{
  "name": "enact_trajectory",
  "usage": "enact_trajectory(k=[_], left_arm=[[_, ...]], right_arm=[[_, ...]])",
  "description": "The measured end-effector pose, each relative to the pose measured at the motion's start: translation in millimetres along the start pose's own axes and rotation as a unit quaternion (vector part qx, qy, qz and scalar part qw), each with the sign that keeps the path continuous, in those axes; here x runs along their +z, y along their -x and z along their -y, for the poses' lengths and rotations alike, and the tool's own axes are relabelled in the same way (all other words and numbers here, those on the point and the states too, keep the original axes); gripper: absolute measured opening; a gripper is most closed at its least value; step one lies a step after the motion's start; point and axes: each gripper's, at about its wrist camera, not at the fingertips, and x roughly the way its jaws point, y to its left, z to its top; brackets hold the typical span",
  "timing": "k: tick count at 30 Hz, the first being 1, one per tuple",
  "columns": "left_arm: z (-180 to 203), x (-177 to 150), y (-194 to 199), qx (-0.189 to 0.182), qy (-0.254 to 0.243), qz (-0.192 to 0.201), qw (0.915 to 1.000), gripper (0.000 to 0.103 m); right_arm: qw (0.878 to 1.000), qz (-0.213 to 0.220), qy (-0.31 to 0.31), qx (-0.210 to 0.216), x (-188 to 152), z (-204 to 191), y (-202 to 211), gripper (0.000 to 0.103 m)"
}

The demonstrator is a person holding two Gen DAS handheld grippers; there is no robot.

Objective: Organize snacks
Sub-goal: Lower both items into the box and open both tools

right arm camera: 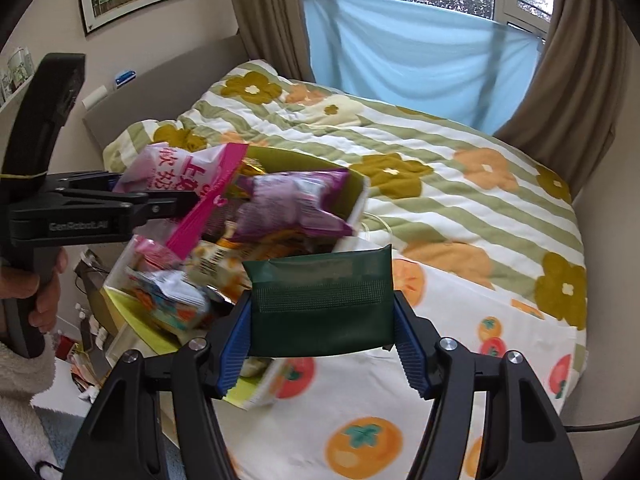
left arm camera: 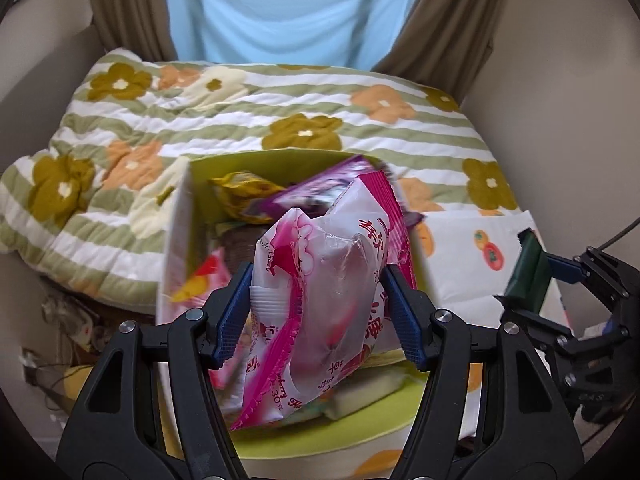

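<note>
Left wrist view shows the left gripper (left arm camera: pixel 318 312) clenched on a pink-and-white snack packet (left arm camera: pixel 320 300), its blue fingers (left arm camera: pixel 234 312) pressing the puffy sides near the packet's lower half while the top leans over the green-lined snack box (left arm camera: pixel 176 216) on the bed. The film is glossy and crinkled, with an air pocket bulging between the pads, so I judge it very light, soft and slippery; a hold across the inflated belly can squirm, and the crimped seam at an end would give a surer bite without crushing what is inside. In the right wrist view the right gripper (right arm camera: pixel 322 340) grips a dark green packet (right arm camera: pixel 320 304) by its two short edges, held just above the fruit-print cloth (right arm camera: pixel 400 420) beside the box. That one looks flat, matte and a little stiffer, bowing only slightly between the fingers, so it should carry well edgewise and slide in flat. The box already holds a heap of loose packets, a purple bag (right arm camera: pixel 292 204) on top, so anything added may slither off unless tucked low against a wall. The flowered quilt (left arm camera: pixel 240 112) beneath is soft and gives the box little firm footing.
</note>
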Motion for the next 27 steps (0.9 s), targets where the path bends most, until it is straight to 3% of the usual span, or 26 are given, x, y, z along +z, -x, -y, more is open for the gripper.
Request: enact_trajectory(k=[5, 8, 9, 10, 12, 20, 27], left_arm=[[-25.5, 5.2, -20.4, -0.009, -0.007, -0.016, 0.9998, 0.061], [-30.7, 10.8, -27.4, -0.004, -0.004, -0.016, 0.9999, 0.066], [-32.5, 12.9, -26.2, -0.009, -0.004, -0.013, 0.9999, 0.075], [-33.0, 14.7, -23.5, -0.01, -0.007, -0.008, 0.9999, 0.091], [-34.1, 16.2, -14.5, 0.006, -0.012, 0.011, 0.9999, 0.103], [-60.4, -19.8, 23.4, 0.034, 0.035, 0.039, 0.9981, 0.103], [-71.5, -37.9, 28.4, 0.046, 0.042, 0.033, 0.9975, 0.103]], right_arm=[[1.0, 0.004, -0.021, 0.007, 5.7, -29.4, -12.6, 0.061], [0.999, 0.0, -0.031, 0.008, 7.1, -41.0, -18.7, 0.061], [0.999, -0.002, -0.032, 0.006, 7.8, -43.6, -20.6, 0.061], [0.999, -0.005, -0.032, 0.003, 8.0, -46.1, -22.7, 0.061], [0.999, -0.01, -0.032, -0.002, 7.8, -49.4, -25.9, 0.061], [0.999, -0.025, -0.038, -0.006, 0.9, -56.3, -34.7, 0.061], [0.997, -0.042, -0.06, -0.003, -1.4, -65.1, -47.7, 0.061]])
